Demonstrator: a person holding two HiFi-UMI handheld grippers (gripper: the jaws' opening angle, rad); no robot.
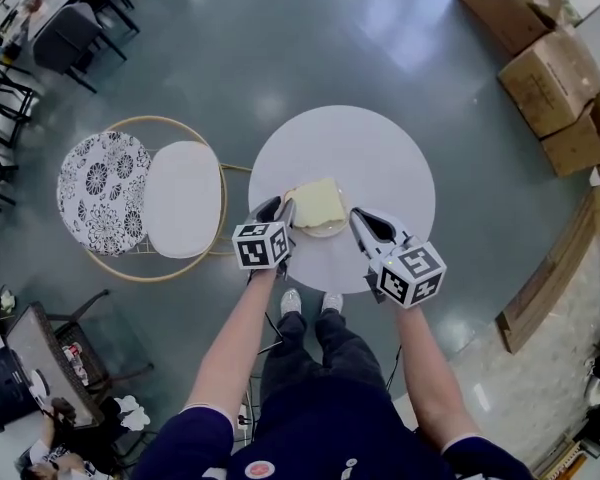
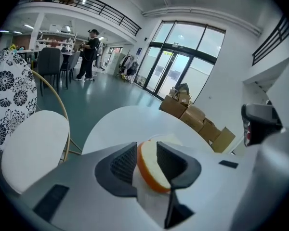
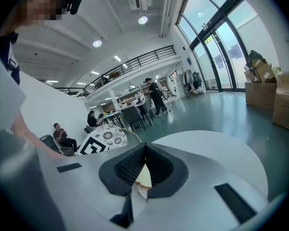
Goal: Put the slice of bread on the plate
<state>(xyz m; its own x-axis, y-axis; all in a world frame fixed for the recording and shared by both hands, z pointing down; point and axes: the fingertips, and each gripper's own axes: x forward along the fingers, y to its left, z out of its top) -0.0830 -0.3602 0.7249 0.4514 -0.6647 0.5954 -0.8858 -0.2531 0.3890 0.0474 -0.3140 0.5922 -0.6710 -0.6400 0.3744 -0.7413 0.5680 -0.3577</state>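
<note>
Slice of bread [image 1: 317, 204]: I see it lying on the plate [image 1: 332, 232] at the worktop's [image 1: 365, 148] near edge, so placement looks done. Left gripper [image 2: 147, 150]: spread, slice between its jaws, not pinched; I judge only backing away remains. Right gripper [image 3: 143, 153]: pressed together, empty.

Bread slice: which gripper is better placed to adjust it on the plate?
Probably the left gripper: the bread slice sits between its open jaws, over the plate. The right gripper is shut, beside the plate.
</note>
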